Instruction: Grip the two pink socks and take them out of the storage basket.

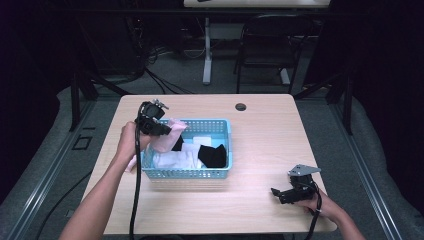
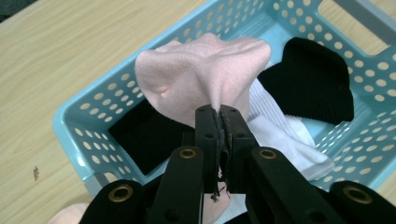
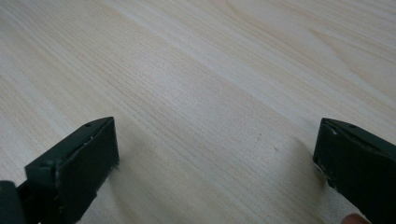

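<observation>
A: What is the left gripper (image 1: 167, 129) doing?

B: Its jaws are pinching a pale pink sock (image 2: 205, 70), holding it above the left end of the light blue basket (image 1: 220, 173).

A: What is lying inside the basket?

B: A black sock (image 2: 310, 79) and a white sock (image 2: 280, 135) are lying on the basket floor under the pink one.

A: And the right gripper (image 1: 279, 192)?

B: It is resting low over the bare wooden table (image 3: 210, 93) near the right front corner, well apart from the basket, its jaws gaping wide with nothing between them.
</observation>
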`<state>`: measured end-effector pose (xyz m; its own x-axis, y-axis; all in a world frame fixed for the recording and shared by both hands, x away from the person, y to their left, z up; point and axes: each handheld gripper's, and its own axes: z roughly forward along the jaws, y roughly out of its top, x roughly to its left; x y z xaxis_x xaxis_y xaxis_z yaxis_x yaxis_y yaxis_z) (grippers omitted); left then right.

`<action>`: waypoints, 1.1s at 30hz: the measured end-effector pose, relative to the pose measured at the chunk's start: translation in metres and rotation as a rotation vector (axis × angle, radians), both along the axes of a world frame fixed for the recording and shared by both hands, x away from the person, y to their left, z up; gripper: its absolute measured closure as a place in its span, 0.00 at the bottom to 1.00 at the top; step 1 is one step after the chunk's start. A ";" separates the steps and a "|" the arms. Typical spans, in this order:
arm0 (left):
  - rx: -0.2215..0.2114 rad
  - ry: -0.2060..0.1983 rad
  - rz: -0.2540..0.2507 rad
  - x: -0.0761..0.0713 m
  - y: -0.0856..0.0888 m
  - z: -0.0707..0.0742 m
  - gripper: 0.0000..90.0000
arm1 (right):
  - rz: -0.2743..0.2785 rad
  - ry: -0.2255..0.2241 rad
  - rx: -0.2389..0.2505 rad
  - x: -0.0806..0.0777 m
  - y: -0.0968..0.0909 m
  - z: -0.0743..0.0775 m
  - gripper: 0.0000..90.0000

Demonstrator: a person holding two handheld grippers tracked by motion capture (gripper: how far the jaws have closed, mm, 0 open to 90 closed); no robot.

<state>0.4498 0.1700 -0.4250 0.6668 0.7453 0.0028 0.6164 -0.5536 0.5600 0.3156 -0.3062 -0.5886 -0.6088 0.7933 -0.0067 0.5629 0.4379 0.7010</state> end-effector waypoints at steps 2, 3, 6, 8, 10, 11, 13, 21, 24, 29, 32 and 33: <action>0.000 -0.011 0.003 0.000 0.001 0.004 0.96 | 0.002 0.001 0.002 0.000 0.000 0.000 0.00; 0.001 -0.013 0.004 0.000 0.002 0.006 0.96 | 0.002 0.001 0.002 0.000 0.000 0.000 0.00; -0.007 -0.026 0.005 -0.002 0.006 0.015 0.96 | 0.002 0.001 0.001 0.000 0.000 0.000 0.00; -0.012 -0.031 0.009 -0.003 0.009 0.019 0.96 | 0.002 0.001 0.002 0.000 0.000 0.000 0.00; -0.012 -0.032 0.013 -0.004 0.011 0.020 0.96 | 0.002 0.001 0.002 0.000 0.000 0.000 0.00; -0.015 -0.038 0.019 -0.004 0.015 0.024 0.96 | 0.002 0.001 0.002 0.000 0.000 0.000 0.00; -0.015 -0.037 0.021 -0.005 0.017 0.026 0.96 | 0.002 0.001 0.002 0.000 0.000 0.000 0.00; -0.020 -0.058 0.058 -0.008 0.036 0.038 0.96 | 0.002 0.001 0.002 0.000 0.000 0.000 0.00; -0.021 -0.070 0.078 -0.010 0.046 0.042 0.96 | 0.002 0.001 0.002 0.000 0.000 0.000 0.00; -0.020 -0.080 0.103 -0.012 0.059 0.045 0.96 | 0.002 0.001 0.002 0.000 0.000 0.000 0.00; -0.014 -0.083 0.138 -0.014 0.077 0.047 0.96 | 0.002 0.001 0.002 0.000 0.000 0.000 0.00; -0.014 -0.083 0.138 -0.014 0.077 0.047 0.96 | 0.002 0.001 0.002 0.000 0.000 0.000 0.00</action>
<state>0.4355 0.2468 -0.3785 0.5563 0.8299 0.0421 0.6374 -0.4587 0.6192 0.3158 -0.3062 -0.5886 -0.6103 0.7922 -0.0048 0.5627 0.4378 0.7012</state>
